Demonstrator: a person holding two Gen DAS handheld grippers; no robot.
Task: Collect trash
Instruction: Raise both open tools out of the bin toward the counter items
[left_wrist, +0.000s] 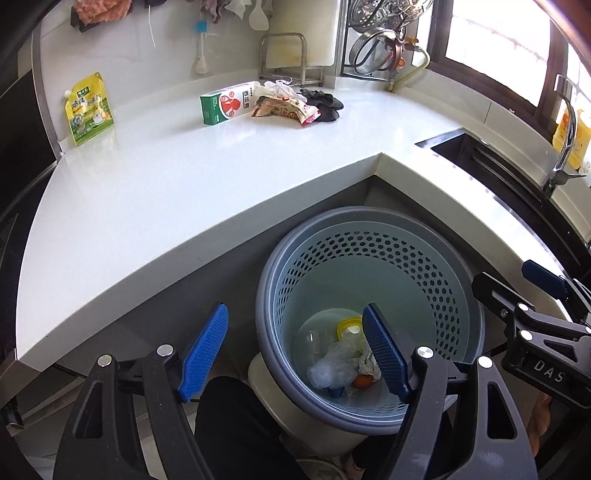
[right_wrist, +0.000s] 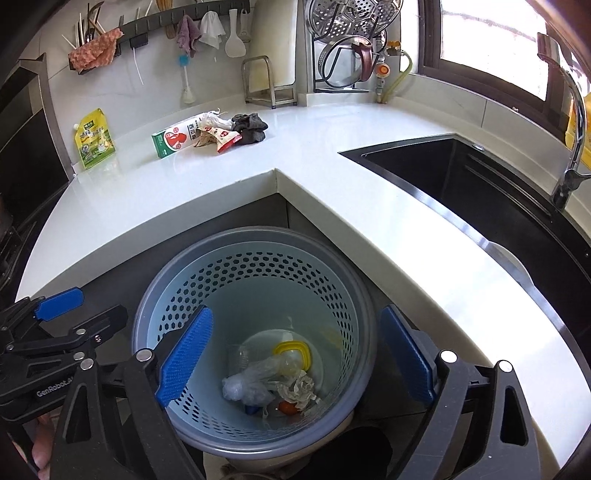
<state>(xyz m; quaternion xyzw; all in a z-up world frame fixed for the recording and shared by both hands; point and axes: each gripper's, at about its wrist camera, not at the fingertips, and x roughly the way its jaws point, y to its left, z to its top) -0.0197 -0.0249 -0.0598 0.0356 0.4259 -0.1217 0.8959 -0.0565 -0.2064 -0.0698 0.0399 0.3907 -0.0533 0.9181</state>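
Both tongs, left (left_wrist: 295, 354) and right (right_wrist: 295, 362), are open and empty above the bin (right_wrist: 255, 236). Next take the milk carton (right_wrist: 175, 138) on the bench (right_wrist: 314, 166), gripping across its narrow sides.

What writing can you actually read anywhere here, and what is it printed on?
"DAS": white letters on the right gripper, cut off at the picture's edge.
"GenRobot.A": white letters on the left gripper, cut off behind the right one.
Carton: red Chinese characters, too blurred to read.
Yellow pouch: print too small to read.
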